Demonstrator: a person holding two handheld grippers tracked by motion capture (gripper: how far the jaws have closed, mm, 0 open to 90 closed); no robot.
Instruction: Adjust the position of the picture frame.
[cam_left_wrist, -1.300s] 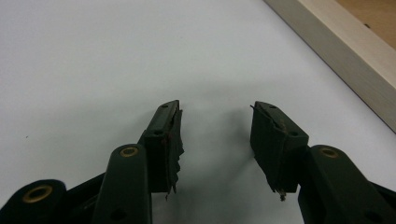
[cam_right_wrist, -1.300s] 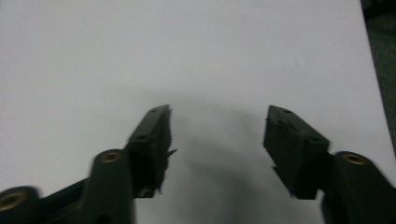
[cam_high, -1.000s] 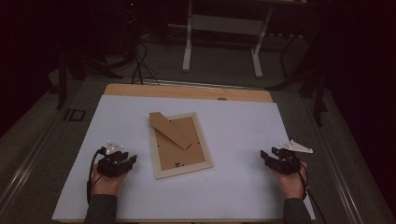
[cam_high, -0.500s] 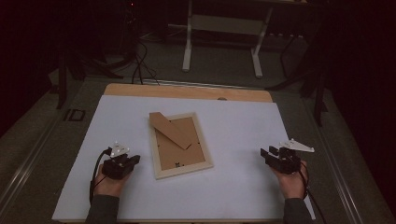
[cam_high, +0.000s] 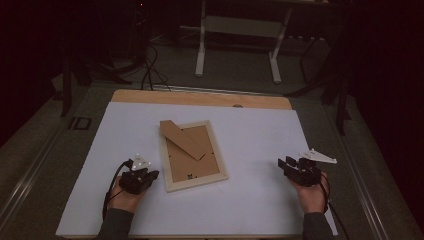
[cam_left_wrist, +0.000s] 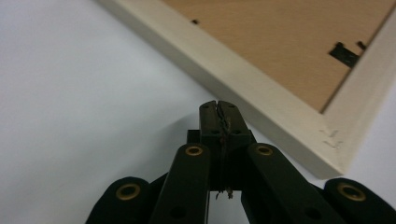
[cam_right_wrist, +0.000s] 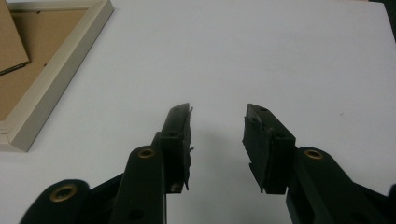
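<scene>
One picture frame lies face down at the centre of the high view, its pale wooden border around a brown backing board, with one brown stand flap slanting across its upper part. Two grippers flank it. The left gripper, at the lower left of the high view, sits just beside the frame's lower left corner; its jaws are pressed together with nothing between them, tips close to the frame's edge in the left gripper view. The right gripper, at the lower right, is well apart from the frame, its jaws spread and empty. Everything rests on one white sheet covering a wooden table. Behind, the room is dark, with one white-legged stand and cables on the floor.
</scene>
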